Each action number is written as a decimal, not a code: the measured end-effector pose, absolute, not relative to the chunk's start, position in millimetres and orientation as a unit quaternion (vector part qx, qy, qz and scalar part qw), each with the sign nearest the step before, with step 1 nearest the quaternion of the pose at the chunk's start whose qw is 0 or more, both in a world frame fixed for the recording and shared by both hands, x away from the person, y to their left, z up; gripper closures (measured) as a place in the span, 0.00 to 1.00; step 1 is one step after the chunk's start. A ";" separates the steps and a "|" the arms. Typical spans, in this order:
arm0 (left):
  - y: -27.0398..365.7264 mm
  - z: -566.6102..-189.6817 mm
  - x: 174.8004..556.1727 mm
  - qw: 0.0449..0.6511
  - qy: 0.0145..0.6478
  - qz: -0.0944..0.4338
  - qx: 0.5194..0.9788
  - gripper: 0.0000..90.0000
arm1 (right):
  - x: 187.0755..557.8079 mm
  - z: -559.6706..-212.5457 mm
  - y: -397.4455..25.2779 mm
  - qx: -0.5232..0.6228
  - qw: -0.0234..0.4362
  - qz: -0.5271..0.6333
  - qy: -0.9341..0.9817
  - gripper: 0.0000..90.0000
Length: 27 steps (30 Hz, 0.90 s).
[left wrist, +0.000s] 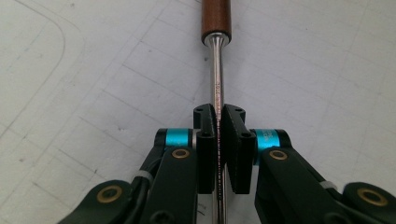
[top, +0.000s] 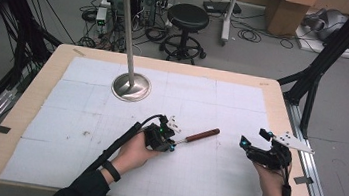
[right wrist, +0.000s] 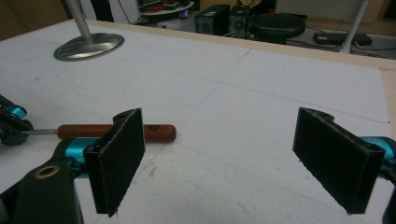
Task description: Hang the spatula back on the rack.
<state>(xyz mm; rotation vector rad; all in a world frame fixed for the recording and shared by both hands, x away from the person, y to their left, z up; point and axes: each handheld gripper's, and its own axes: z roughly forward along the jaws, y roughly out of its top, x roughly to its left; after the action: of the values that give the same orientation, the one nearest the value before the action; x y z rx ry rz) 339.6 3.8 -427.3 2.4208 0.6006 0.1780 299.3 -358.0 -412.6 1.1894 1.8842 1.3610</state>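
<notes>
A tool with a glossy reddish-brown wooden handle (left wrist: pixel 216 21) and polished metal shaft (left wrist: pixel 217 93) lies on matt, rough white foam sheeting (top: pixel 85 112). At eleven o'clock, a shiny brushed-metal stand base (top: pixel 131 87); wooden table edge (top: pixel 45 69).

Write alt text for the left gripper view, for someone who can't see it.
The left gripper has its two black jaws closed on the thin steel shaft of a tool with a reddish-brown wooden handle, which points away over the white gridded foam mat.
</notes>
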 end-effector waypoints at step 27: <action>13.4 -410.7 340.7 0.311 0.204 0.091 0.924 0.94 | 299.3 -409.6 -357.1 0.435 0.262 0.510 0.694 0.18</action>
<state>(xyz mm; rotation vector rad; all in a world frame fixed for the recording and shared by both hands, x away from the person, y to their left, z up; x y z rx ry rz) 340.7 13.4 -410.7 2.4392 0.5396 0.2416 299.3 -357.1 -409.6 1.1781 1.8771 1.3807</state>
